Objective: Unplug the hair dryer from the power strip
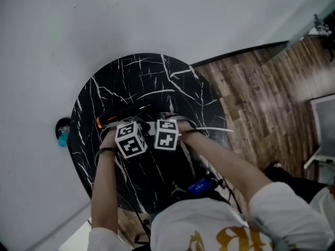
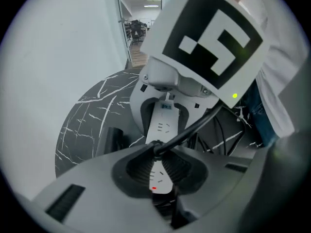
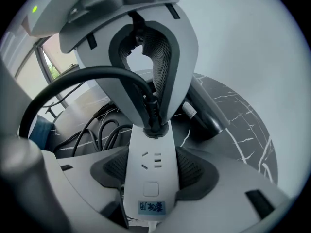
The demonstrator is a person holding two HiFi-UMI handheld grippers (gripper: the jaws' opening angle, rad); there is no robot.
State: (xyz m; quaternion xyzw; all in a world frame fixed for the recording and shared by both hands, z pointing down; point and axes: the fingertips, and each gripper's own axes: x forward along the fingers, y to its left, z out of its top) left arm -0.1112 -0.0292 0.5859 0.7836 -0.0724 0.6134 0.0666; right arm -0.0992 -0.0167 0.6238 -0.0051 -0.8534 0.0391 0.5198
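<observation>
Left tool [image 2: 156,150] is pinched on the small black plug [image 2: 156,146], its 2 ribbed pads closing in from either side just above the white rectangular plastic power strip [image 3: 149,166]. That plug sits in the socket at one end of the strip, at the centre of the left gripper view. The thick black rubber cable [image 2: 194,126] arcs from it toward the upper right of that frame.

Right tool [image 3: 151,171] clamps the other end of the strip, 1 pad pressed on each long side, near a blue label [image 3: 151,207] at the bottom centre of the right gripper view. The 2 tools face each other along the strip, both pointing steeply down.

In the head view the left hand [image 1: 111,139] and right hand [image 1: 186,132] meet at mid-frame. Both forearms converge from the bottom edge, and the marker cubes sit side by side. The strip lies flat on the round black surface with white marble veining [image 1: 157,80]. A dark cylindrical hair dryer [image 3: 209,116] lies on that surface just beside the strip, at centre right of the right gripper view.
</observation>
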